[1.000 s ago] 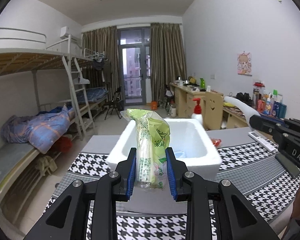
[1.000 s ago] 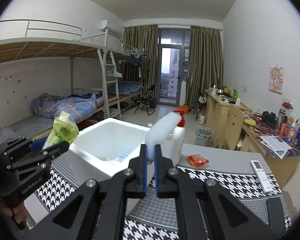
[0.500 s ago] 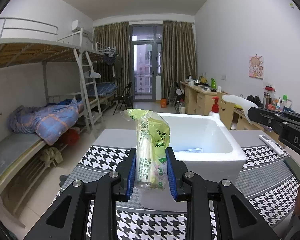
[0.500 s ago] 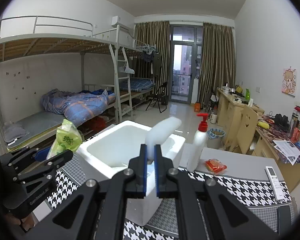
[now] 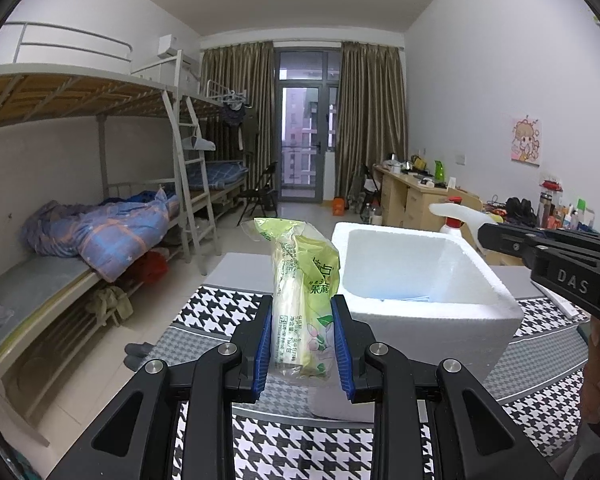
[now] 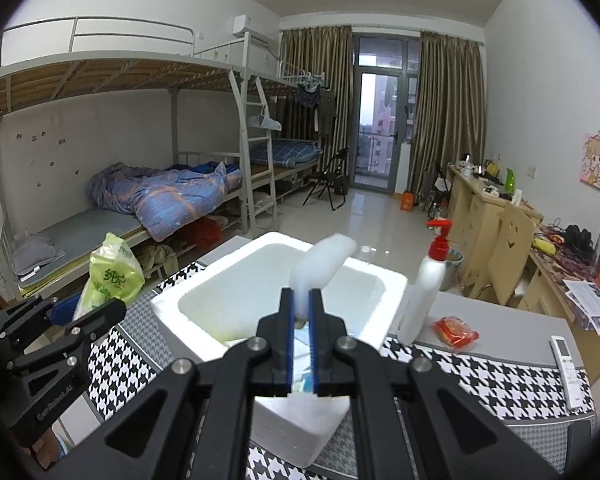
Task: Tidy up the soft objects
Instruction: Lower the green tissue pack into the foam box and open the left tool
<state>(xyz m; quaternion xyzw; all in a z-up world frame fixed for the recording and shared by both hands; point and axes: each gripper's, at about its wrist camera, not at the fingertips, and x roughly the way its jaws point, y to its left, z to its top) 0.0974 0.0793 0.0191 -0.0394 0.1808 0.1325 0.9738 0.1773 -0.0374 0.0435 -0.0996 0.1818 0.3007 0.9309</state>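
The white foam piece [image 6: 320, 266] — pinched in the right gripper [image 6: 301, 344] — is held directly above the foam box [image 6: 392, 280], while the green packet [image 5: 302, 300], upright in the left gripper's [image 5: 302, 350] clamp, is left beside it.

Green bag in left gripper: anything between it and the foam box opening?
Nothing visible. The green bag is clamped in the left gripper, beside the foam box; its opening looks clear. The right gripper holds a white foam piece above it.

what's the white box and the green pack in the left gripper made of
White box: looks like expanded foam, matte and grainy, with thick walls and rounded edges. Green pack: thin glossy plastic film, printed, creased and dented where the left gripper squeezes it; contents likely soft.
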